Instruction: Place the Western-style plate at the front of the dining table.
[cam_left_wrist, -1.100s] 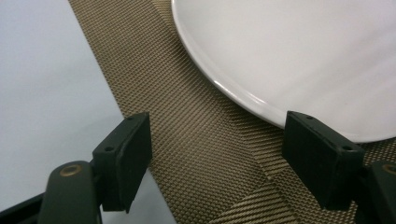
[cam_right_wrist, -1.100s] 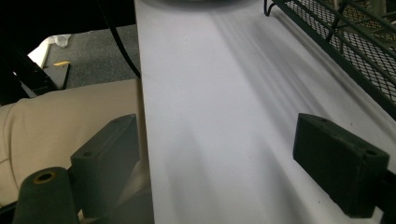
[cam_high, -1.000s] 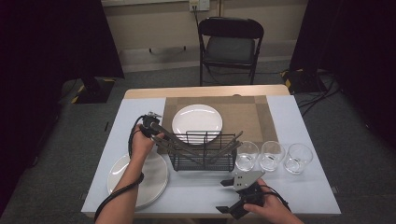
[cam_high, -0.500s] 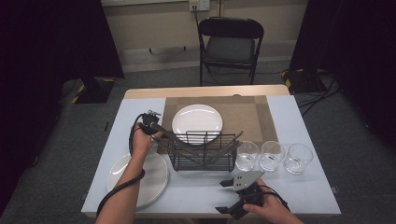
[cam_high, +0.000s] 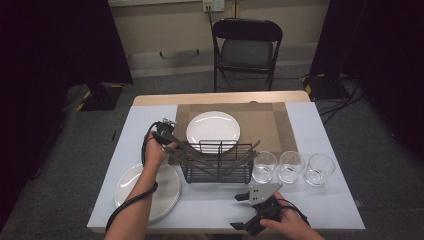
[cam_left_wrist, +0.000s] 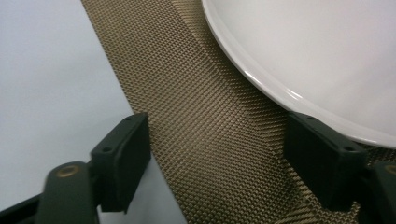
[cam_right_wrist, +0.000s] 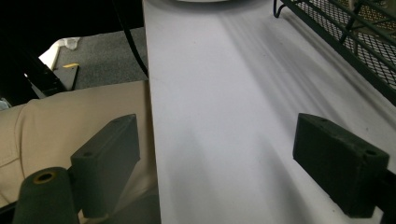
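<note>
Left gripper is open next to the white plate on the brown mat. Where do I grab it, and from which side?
Grip the plate by its near-left rim, coming in low from the left across the mat. The plate lies flat, its raised edge is the only part thin enough to pinch, and the open left gripper already sits beside it.

The right tool (cam_right_wrist: 217, 168) hangs with jaws wide apart over the white tabletop (cam_right_wrist: 224, 102), wire rack (cam_right_wrist: 355, 37) at upper right.

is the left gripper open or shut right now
Open. The left gripper has its jaws wide apart with only the brown mat between them, beside the white plate.
</note>
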